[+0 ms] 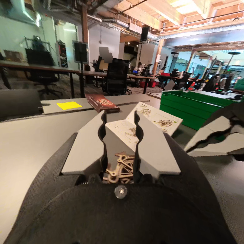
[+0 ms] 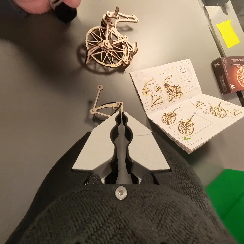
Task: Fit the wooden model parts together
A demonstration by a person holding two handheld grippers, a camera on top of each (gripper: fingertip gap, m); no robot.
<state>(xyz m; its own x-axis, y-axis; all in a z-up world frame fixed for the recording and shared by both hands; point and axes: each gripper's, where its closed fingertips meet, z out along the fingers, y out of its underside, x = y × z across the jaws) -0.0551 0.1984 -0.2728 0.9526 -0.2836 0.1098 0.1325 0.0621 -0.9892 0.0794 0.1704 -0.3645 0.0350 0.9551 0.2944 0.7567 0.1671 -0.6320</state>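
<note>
Here the right claw (image 2: 121,112) pinches the thin wooden frame piece (image 2: 104,105).

In the left wrist view, the wooden wheel assembly (image 1: 121,170) shows only as a strip between the left gripper's (image 1: 120,114) jaws; the rest is hidden behind them. In the right wrist view, the dark box (image 2: 229,75) and the green bin (image 2: 227,195) are cut by the right edge, the bin blurred. A hand (image 2: 39,5) at the top edge is blurred and cropped.
</note>
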